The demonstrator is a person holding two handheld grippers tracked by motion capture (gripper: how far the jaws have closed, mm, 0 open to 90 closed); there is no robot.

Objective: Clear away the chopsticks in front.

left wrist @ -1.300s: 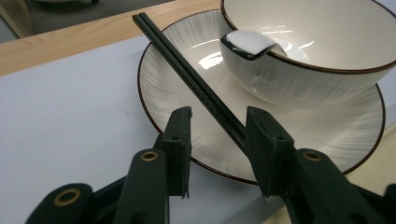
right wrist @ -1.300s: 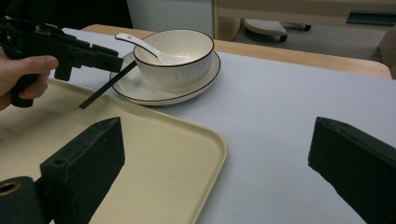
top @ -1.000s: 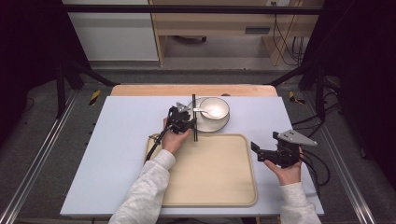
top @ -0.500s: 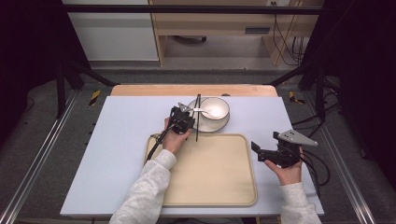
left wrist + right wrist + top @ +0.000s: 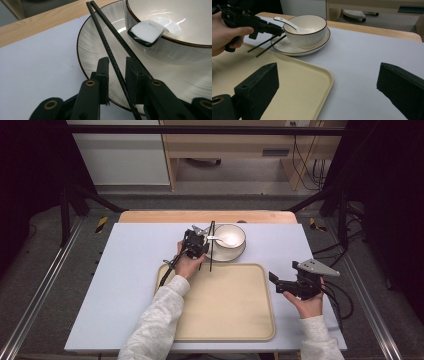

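Left hand-held gripper (image 5: 117, 72) pinches the black chopsticks (image 5: 110, 53) over the plate (image 5: 95, 47); right hand-held gripper (image 5: 327, 85) hangs spread wide beside the tray (image 5: 312, 82)

No legible text, seemingly.

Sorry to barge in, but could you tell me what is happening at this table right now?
A person works two handheld grippers. The left gripper has its jaws around a pair of black chopsticks over the plate that holds a bowl with a spoon. The right gripper hangs open beside the beige tray.
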